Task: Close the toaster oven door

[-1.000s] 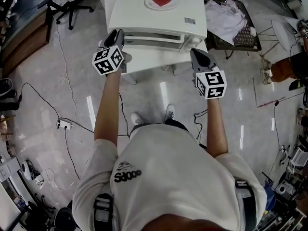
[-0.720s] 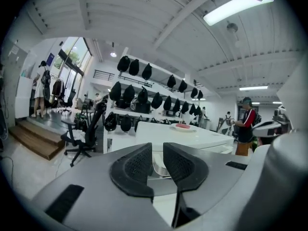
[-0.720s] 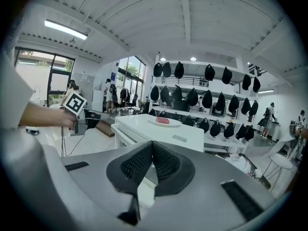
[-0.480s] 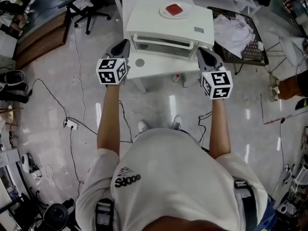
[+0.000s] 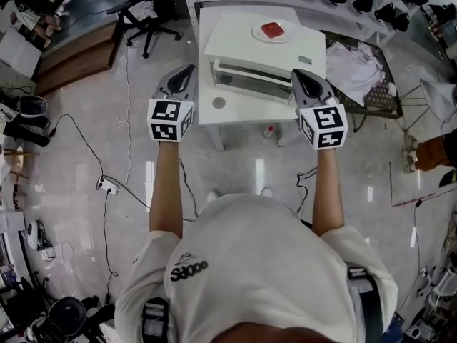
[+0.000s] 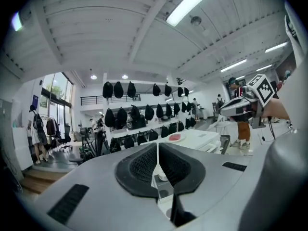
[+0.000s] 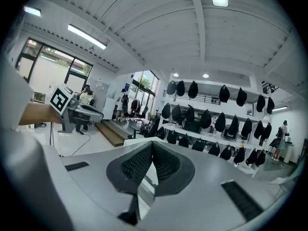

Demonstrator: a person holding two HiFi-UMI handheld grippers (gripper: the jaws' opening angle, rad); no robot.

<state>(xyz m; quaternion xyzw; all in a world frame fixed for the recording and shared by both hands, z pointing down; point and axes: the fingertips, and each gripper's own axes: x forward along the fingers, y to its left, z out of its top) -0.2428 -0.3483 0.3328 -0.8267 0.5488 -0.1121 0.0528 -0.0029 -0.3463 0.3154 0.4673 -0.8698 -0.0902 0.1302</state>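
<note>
The white toaster oven [image 5: 265, 48] stands on a small white table [image 5: 243, 111]. On its top is a plate [image 5: 272, 30] with a red item. Its glass door [image 5: 250, 77] faces me and looks up against the front. My left gripper [image 5: 186, 71] hovers off the table's left edge. Its jaws are closing, the pads nearly meeting [image 6: 157, 147] with nothing between them. My right gripper [image 5: 300, 74] hangs by the oven's right front corner, shut and empty [image 7: 151, 147]. Neither gripper touches the oven.
A small round mark [image 5: 218, 103] lies on the table's front. A bottle [image 5: 268, 130] stands on the floor under the table. A black office chair [image 5: 153, 9] is at the back left, and a dark rack with white cloth [image 5: 353, 59] at the right. Cables and a power strip [image 5: 107, 186] lie on the floor at left.
Both grippers have drawn back from the oven's front. The oven and table now sit farther off in the head view, as the person has stepped back.
</note>
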